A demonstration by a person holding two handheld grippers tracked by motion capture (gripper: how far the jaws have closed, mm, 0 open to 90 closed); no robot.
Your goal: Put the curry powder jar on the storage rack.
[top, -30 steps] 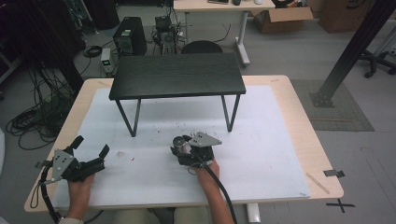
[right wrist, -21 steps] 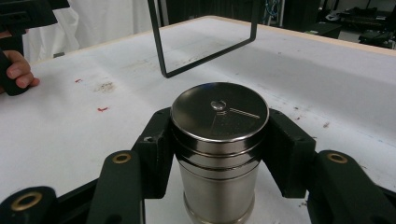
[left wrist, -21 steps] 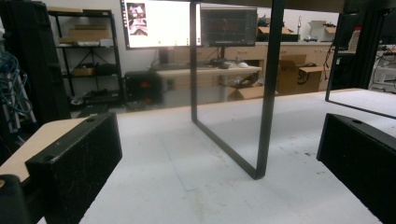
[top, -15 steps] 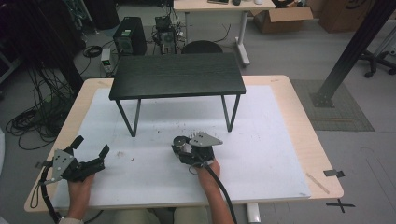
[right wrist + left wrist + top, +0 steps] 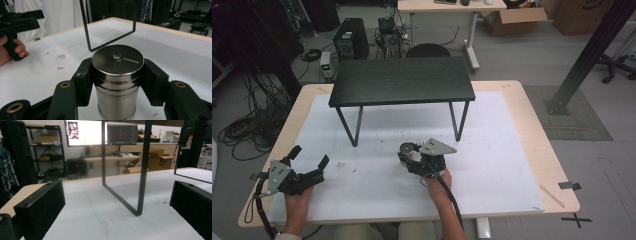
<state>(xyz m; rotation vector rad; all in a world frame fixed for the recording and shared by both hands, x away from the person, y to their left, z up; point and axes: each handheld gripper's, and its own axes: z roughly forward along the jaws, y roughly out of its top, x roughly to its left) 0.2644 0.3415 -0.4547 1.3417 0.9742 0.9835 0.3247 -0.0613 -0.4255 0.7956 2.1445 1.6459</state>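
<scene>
A steel canister (image 5: 117,80) with a flat round lid stands upright on the white mat, and both jaws of my right gripper (image 5: 117,81) press against its sides. From above, the canister (image 5: 408,149) sits just left of the right gripper (image 5: 412,157), below the small black table (image 5: 402,80). My left gripper (image 5: 308,159) rests near the mat's front left corner with its jaws spread wide and nothing between them. In the left gripper view the left gripper (image 5: 117,205) faces one black leg frame (image 5: 141,170) of the small table.
The small black table stands on the white mat (image 5: 492,150) on thin leg frames (image 5: 348,127) at the back centre. Small dark and red specks (image 5: 343,165) lie on the mat between the grippers. The wooden table edge (image 5: 557,165) runs around the mat.
</scene>
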